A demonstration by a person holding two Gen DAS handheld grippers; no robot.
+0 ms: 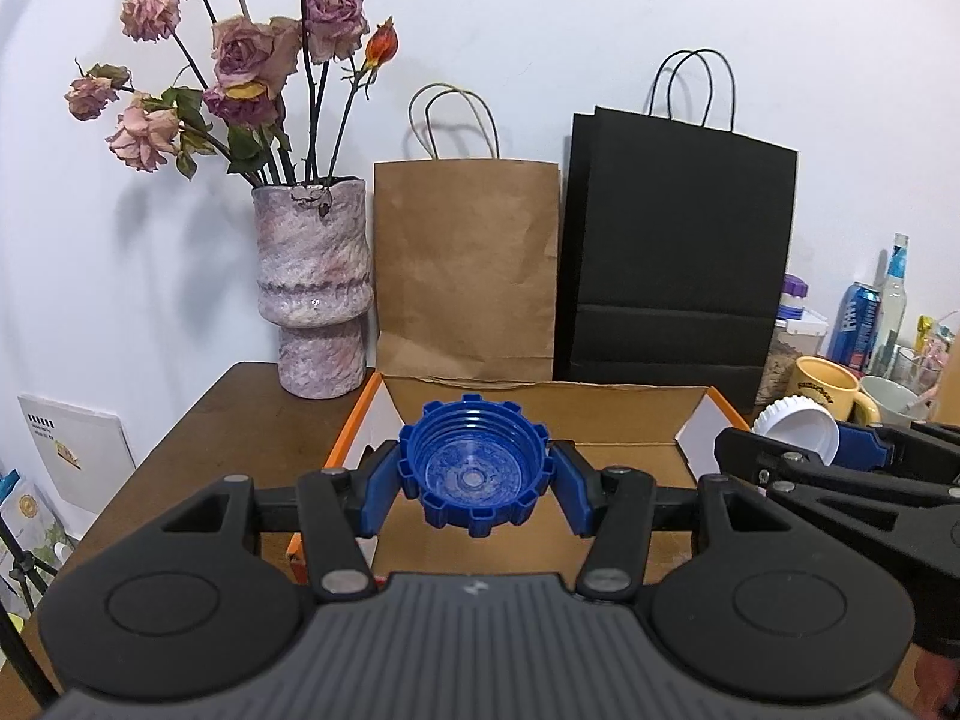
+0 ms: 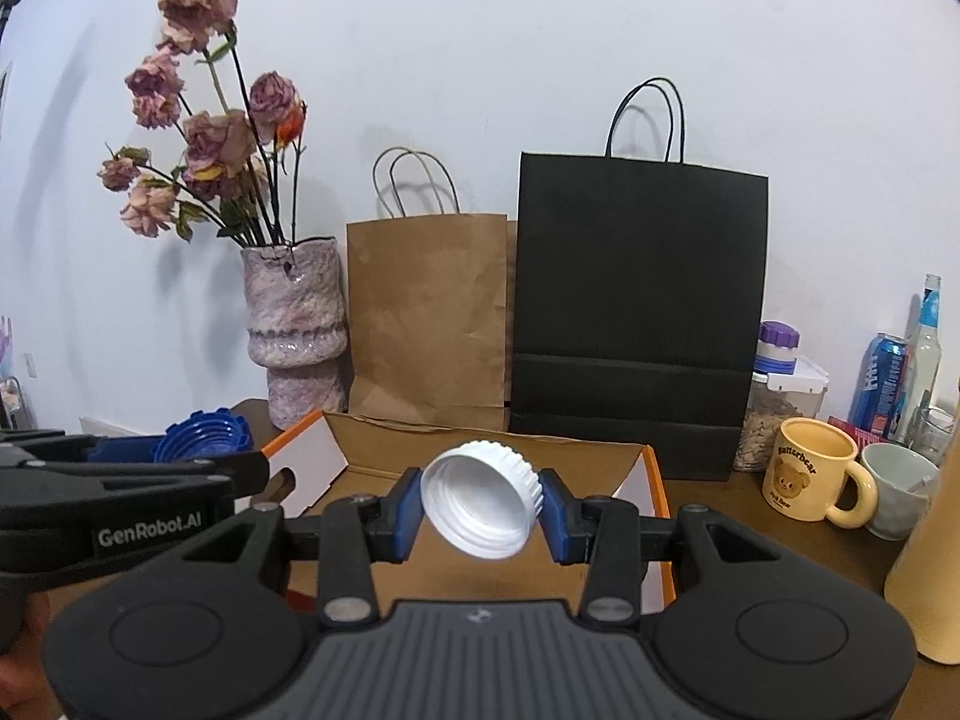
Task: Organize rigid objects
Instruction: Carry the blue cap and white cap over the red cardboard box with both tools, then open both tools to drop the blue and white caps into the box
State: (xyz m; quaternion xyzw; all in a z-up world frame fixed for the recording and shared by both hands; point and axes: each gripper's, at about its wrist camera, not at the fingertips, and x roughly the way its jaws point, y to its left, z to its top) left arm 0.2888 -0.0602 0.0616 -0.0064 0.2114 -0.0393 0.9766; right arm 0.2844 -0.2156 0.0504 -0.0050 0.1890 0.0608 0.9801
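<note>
I am in the carrying step, with a lid in each hand held over the open cardboard box with orange outer walls (image 1: pixel 699 399) that stands on the brown wooden table (image 1: pixel 234 414). My left gripper (image 1: pixel 474 480) pinches the blue plastic screw cap with a notched rim (image 1: pixel 474 465) by two opposite sides of its rim, and my right gripper (image 2: pixel 480 501) pinches the white ribbed plastic screw cap (image 2: pixel 483 495) the same way. Neither cap touches the box. The blue cap turns its threaded hollow back toward my camera and a little upward, so its short axis runs roughly along my fingers. The white cap is tilted, its hollow facing down and toward me to the left. Both are flat discs, wider than deep, with no real long axis. Next, I judge, each must be brought low inside the box walls and the jaws eased apart gently, lest a cap roll on its edge.
</note>
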